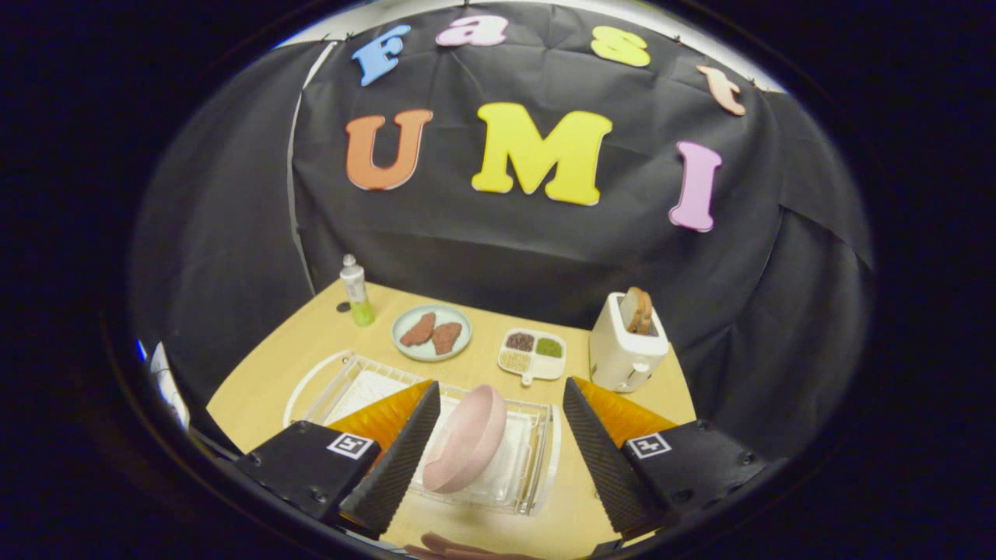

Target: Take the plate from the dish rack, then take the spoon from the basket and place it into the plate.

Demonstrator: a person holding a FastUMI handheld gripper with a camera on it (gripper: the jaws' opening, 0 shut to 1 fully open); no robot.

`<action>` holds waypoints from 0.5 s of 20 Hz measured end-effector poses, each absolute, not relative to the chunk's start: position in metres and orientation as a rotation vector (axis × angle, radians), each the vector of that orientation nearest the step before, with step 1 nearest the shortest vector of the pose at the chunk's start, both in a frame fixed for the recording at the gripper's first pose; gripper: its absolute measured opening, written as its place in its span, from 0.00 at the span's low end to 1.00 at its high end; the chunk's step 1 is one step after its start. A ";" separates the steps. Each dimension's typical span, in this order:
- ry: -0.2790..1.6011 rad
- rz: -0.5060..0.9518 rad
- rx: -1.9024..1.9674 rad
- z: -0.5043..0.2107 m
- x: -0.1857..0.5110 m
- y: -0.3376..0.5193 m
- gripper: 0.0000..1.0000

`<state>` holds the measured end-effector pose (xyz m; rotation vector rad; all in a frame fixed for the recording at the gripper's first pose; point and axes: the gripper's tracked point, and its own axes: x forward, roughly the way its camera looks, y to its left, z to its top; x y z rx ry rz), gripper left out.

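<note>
A pink plate (467, 443) stands on edge, tilted, in the white wire dish rack (545, 474) on the wooden table. My gripper (499, 383) is open, with nothing between its wide-apart fingers. It hovers above the rack, and the plate shows in the gap between the fingers, close to the left finger (397, 459). The right finger (599, 459) sits over bare table to the right of the rack. Just under the fingers, on the near side of the rack, lies a pinkish object (459, 546), cut off so that I cannot tell what it is.
Beyond the rack stand a pale blue plate with two brown pieces (432, 332), a white divided dish of grains (533, 354), and a white toaster with bread (626, 346) on the right. A small bottle with green liquid (356, 292) is at the far left corner.
</note>
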<state>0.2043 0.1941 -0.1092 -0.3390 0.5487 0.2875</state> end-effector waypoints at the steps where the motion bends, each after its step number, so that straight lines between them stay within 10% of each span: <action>1: 0.614 0.279 -0.367 -0.118 0.211 0.197 1.00; 10: 1.118 0.048 -0.570 -0.165 0.217 0.181 0.92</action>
